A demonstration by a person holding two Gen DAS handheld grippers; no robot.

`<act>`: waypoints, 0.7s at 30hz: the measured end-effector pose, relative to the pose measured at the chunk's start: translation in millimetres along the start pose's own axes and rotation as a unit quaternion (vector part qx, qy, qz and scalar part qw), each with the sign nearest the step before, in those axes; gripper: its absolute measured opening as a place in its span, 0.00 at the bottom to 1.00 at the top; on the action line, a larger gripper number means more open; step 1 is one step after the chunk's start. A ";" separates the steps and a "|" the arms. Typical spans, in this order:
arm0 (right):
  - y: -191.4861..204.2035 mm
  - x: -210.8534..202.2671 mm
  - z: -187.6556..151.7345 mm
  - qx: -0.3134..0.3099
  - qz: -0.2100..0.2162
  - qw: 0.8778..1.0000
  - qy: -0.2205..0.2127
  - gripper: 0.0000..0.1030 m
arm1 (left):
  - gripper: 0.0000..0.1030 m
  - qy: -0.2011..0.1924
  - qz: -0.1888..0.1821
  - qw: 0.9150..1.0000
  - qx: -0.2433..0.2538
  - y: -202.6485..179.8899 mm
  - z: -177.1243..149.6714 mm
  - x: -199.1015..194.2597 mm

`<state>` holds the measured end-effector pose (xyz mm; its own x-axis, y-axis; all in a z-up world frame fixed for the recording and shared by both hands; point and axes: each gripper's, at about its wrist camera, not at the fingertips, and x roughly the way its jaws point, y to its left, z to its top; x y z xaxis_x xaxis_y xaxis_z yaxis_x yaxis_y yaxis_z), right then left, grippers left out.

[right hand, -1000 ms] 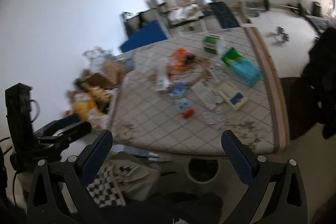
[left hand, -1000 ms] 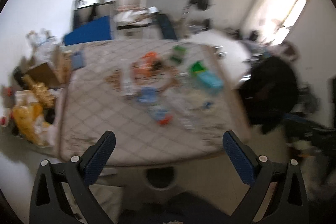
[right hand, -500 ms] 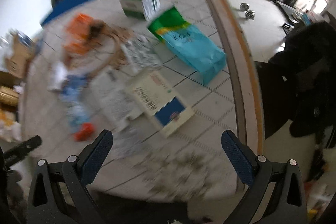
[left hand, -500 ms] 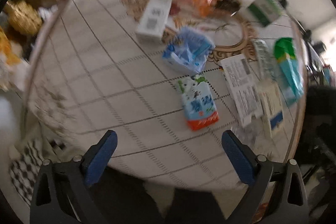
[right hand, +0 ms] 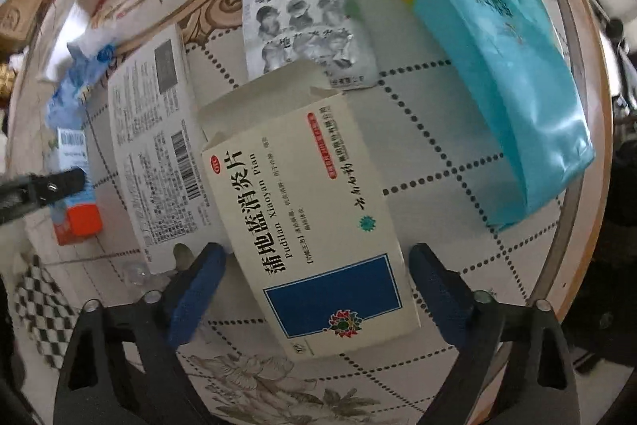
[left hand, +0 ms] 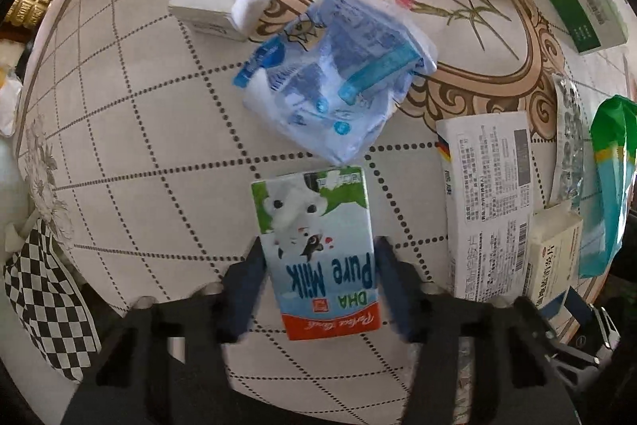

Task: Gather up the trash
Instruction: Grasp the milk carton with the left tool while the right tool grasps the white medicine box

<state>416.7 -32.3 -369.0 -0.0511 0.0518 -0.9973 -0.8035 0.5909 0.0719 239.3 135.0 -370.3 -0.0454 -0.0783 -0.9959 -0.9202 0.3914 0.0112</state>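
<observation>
Trash remains scattered on the tabletop point(left hand: 131, 154); nothing is collected. Milk carton point(left hand: 318, 249) is bracketed by left gripper point(left hand: 318, 289) jaws, contact uncertain. Medicine box point(right hand: 310, 226), at six o'clock, sits between right gripper point(right hand: 314, 289) jaws, apart.

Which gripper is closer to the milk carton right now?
Left. The left gripper straddles the milk carton, fingers against its sides. The right gripper is off to its right, around the medicine box.
</observation>
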 end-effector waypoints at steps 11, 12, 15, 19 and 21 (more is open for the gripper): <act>-27.0 5.1 5.3 0.022 -0.025 0.999 0.027 0.83 | 0.47 -0.018 0.033 0.998 0.046 -43.1 -43.6 -15.2; -26.3 7.0 6.1 0.018 -0.032 0.999 0.029 0.84 | 0.47 -0.018 0.035 0.998 0.045 -44.9 -44.9 -17.5; -8.5 20.6 6.0 0.008 -0.049 0.998 0.034 0.85 | 0.47 -0.024 0.035 0.998 0.048 -45.7 -39.4 -14.8; -2.7 27.6 10.7 0.008 -0.051 0.998 0.034 0.85 | 0.47 -0.030 0.032 0.998 0.046 -40.1 -39.4 -12.8; -1.4 29.9 12.3 0.004 -0.052 0.998 0.033 0.85 | 0.46 -0.035 0.031 0.998 0.046 -40.8 -42.1 -15.6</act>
<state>423.6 -21.7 -398.8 -0.0065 -0.0622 -0.9980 -0.8018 0.5967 -0.0319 261.2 81.6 -351.4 -0.0708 0.0125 -0.9974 -0.8771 0.4755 0.0682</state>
